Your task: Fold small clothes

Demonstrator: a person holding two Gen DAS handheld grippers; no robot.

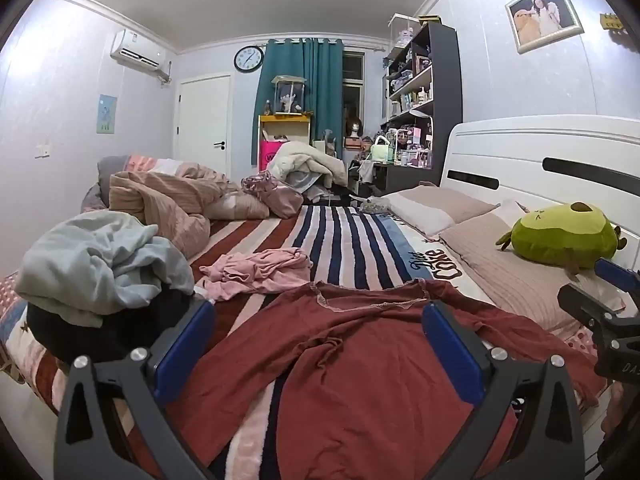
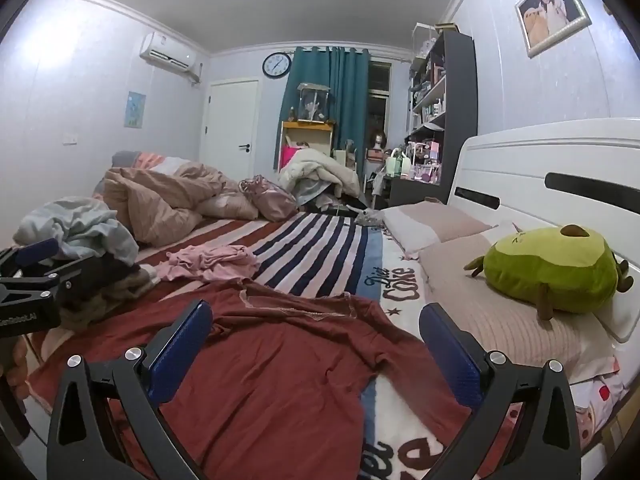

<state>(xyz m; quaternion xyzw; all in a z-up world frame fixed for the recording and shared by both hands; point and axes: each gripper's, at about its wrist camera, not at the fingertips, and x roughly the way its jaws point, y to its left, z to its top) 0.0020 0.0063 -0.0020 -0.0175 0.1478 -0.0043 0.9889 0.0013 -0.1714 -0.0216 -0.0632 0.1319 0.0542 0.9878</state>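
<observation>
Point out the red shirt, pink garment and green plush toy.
red shirt point(image 1: 360, 360), left wrist view, mid body of the fabric
pink garment point(image 1: 256, 272), left wrist view, centre of the crumpled heap
green plush toy point(image 2: 552, 268), right wrist view, middle of its body

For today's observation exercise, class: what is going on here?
A person holds two grippers over a bed. The left gripper and right gripper both stand open, holding nothing, above a red top spread out unfolded. A pink garment and a grey-blue pile wait beyond. Folding has not begun.
</observation>
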